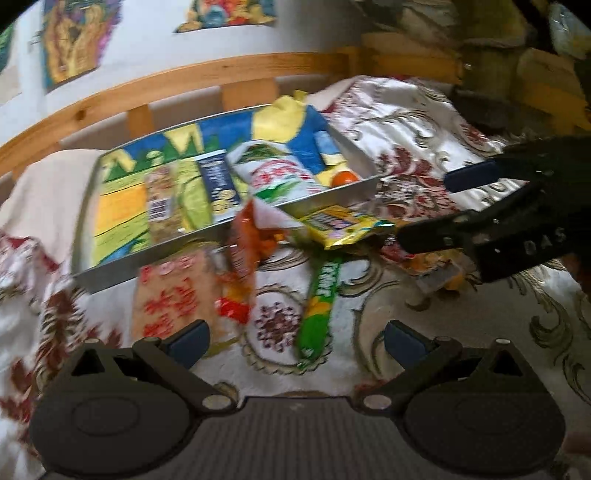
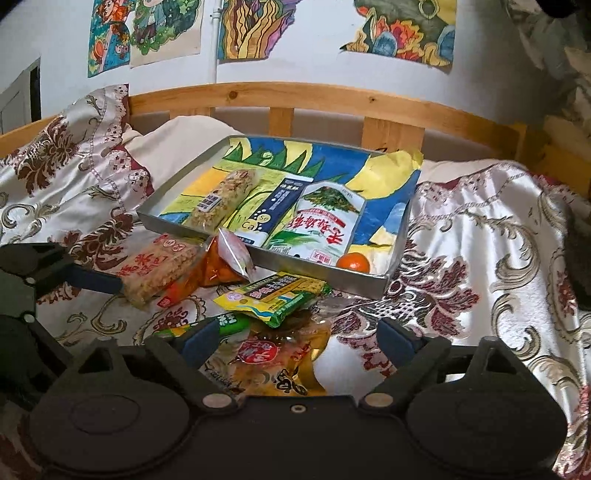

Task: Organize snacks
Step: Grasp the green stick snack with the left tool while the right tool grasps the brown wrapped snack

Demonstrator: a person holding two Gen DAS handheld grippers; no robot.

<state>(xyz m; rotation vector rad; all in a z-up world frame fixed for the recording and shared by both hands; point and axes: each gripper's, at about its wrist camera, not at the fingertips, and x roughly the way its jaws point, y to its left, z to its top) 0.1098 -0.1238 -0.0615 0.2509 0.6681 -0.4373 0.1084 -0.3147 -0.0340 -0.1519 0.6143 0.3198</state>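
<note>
A metal tray (image 2: pixel 325 275) (image 1: pixel 155 258) sits on the bedspread and holds a rice-crisp bar (image 2: pixel 221 199), a blue carton (image 2: pixel 275 206), a white-and-green carton (image 2: pixel 321 225) and an orange (image 2: pixel 352 263). In front of it lie loose snacks: a peanut-crisp pack (image 2: pixel 159 269), an orange packet (image 2: pixel 225 266), a yellow-green packet (image 2: pixel 273 295), a green stick pack (image 1: pixel 317 306) and a clear yellow pack (image 2: pixel 280 365). My left gripper (image 1: pixel 295 341) is open above the green stick pack. My right gripper (image 2: pixel 295 341) is open over the clear yellow pack; it also shows in the left wrist view (image 1: pixel 428 206).
A wooden bed rail (image 2: pixel 295 98) runs behind the tray, with drawings on the wall (image 2: pixel 243 26) above. A rumpled patterned bedspread (image 2: pixel 480 258) covers the bed. A pillow (image 2: pixel 66 147) lies at the far left.
</note>
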